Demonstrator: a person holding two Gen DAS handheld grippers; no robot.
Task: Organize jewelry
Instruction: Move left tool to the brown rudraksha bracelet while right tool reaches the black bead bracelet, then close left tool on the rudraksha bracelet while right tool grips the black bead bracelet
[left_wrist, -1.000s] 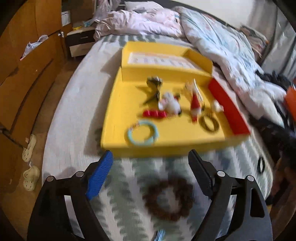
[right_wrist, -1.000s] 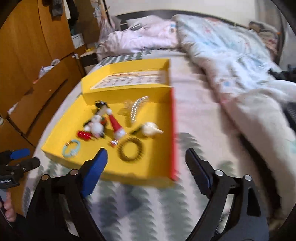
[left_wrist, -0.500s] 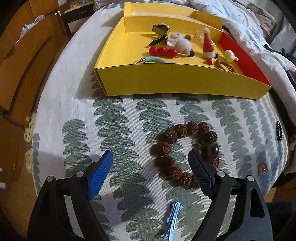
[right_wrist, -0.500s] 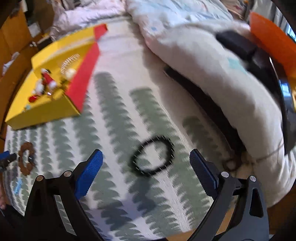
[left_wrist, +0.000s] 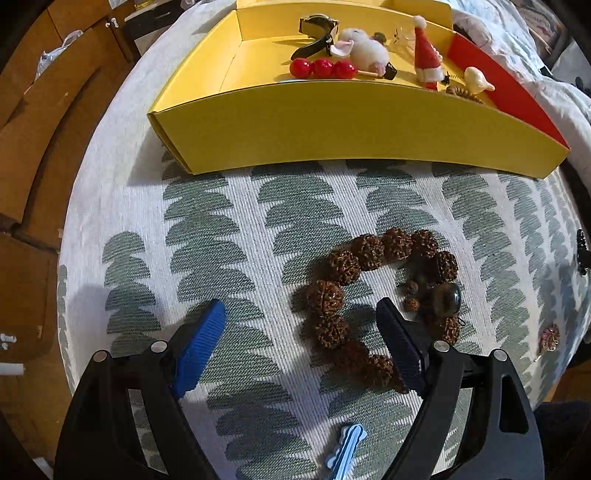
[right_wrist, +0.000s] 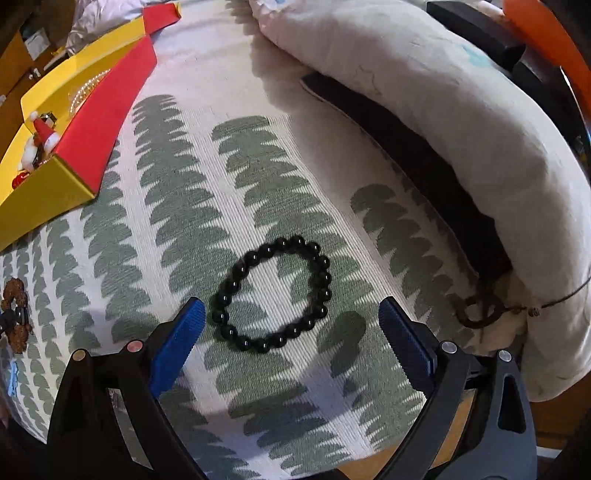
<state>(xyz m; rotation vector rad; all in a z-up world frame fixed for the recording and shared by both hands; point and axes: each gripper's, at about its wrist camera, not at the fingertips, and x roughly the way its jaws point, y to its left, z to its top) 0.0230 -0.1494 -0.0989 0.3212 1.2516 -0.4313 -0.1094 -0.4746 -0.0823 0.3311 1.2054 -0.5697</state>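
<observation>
left wrist view: my left claw (left_wrist: 301, 338) gapes, empty, above the brown bead bracelet (left_wrist: 384, 306) on the bed. i'd straddle one strand. right claw (right_wrist: 291, 328) gapes, empty, above the black bracelet (right_wrist: 273, 295).

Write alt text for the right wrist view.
A black beaded bracelet lies flat on a leaf-patterned bedspread, framed between the open blue fingers of the right tool, untouched. A yellow box of trinkets sits far left; a rumpled quilt fills the right.
</observation>
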